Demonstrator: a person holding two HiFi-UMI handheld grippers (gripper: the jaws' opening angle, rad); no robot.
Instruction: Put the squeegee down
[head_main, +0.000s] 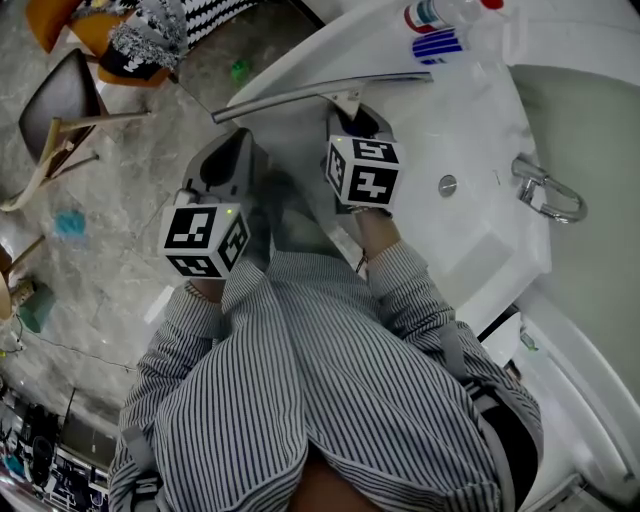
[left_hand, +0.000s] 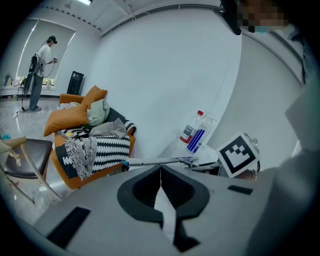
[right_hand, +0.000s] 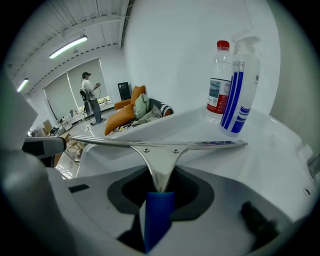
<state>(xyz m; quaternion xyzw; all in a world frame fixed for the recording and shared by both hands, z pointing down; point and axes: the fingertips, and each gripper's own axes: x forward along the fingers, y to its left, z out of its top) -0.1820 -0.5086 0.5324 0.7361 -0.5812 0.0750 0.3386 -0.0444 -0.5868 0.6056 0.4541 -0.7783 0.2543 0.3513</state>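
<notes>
From the head view, the right gripper carries the squeegee, its long thin metal bar stretched over the rim of the glossy white tub, well apart from a chrome faucet.

The left gripper view shows the left gripper clenched on nothing, with an orange-cushioned sofa beyond.

Only the right gripper view shows the jaws clamping the squeegee's rounded blue handle below a polished triangular neck, and a spray bottle behind.
</notes>
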